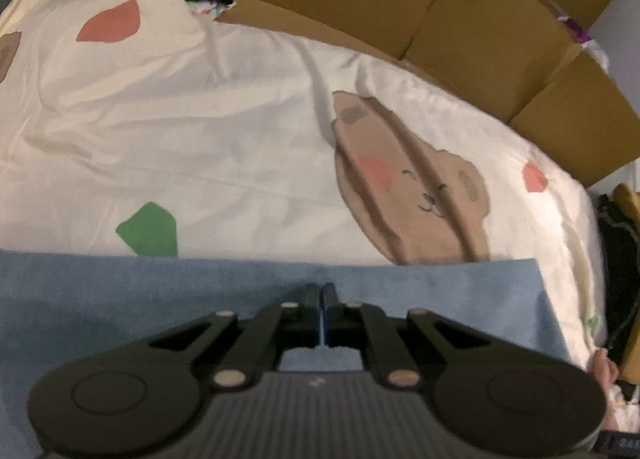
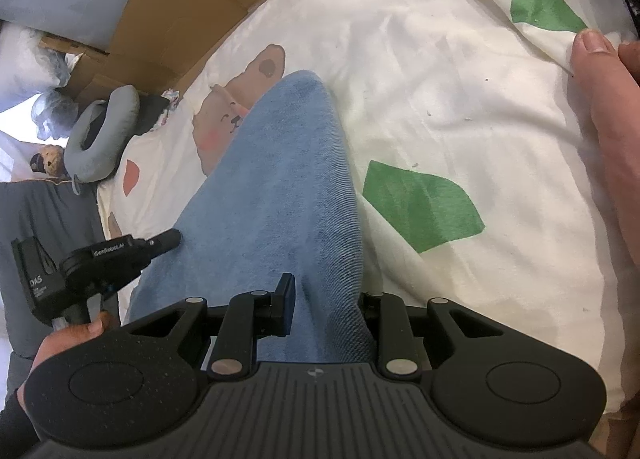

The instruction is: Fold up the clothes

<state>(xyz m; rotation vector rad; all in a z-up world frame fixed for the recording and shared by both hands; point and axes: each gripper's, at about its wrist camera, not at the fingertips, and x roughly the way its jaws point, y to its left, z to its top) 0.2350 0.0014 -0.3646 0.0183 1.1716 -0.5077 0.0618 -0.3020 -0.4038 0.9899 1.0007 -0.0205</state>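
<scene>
left gripper [image 1: 322, 293]: jaws fully closed, tips together, over the blue garment [image 1: 240, 291]; i can't tell if fabric is pinched between them. right gripper [image 2: 324, 299]: jaws clamped on a raised fold of the same blue garment, which runs up between them. garment lies on the bed's cream bear-print duvet [image 1: 240, 131], cardboard boxes [image 1: 460, 19] along the far edge. grey neck pillow [image 2: 100, 131] near the bed's corner. bare foot [image 2: 608, 107] resting on the duvet at right.
</scene>
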